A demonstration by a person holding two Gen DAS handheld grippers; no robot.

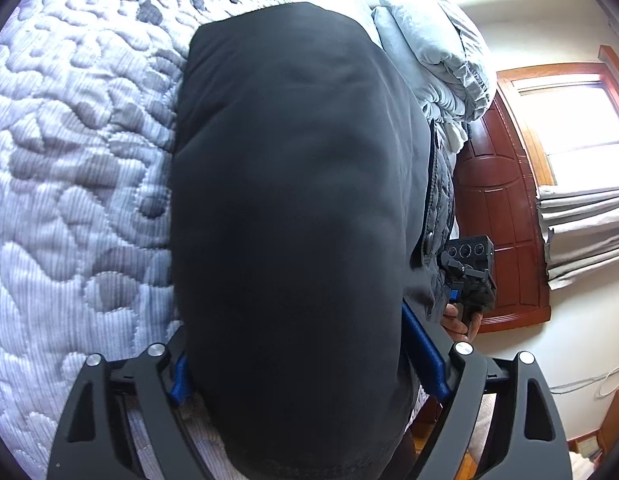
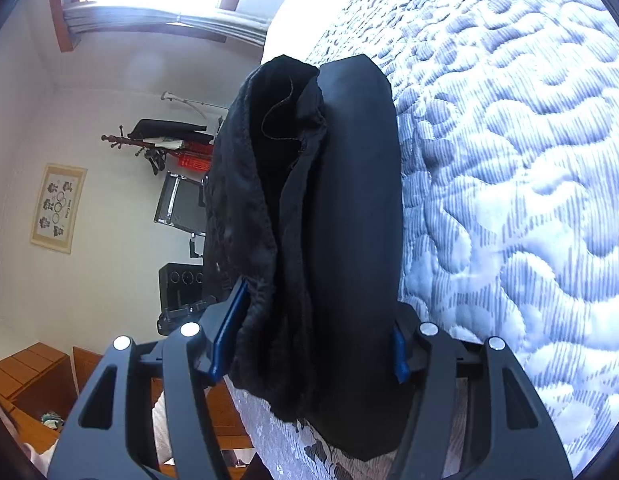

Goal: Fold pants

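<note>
Black pants [image 1: 293, 208] lie folded on the quilted bed [image 1: 77, 168], filling both views between each gripper's spread fingers, pads apparently clear. Left gripper [image 1: 309, 364]: folded duvet [image 1: 429, 52] at one o'clock. Right gripper [image 2: 309, 344]: coat rack [image 2: 149, 142] at ten.

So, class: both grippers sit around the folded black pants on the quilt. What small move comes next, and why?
Probably draw both grippers back. The pants lie folded on the quilt, and the left gripper and right gripper stand open around them, apparently not pinching.
</note>
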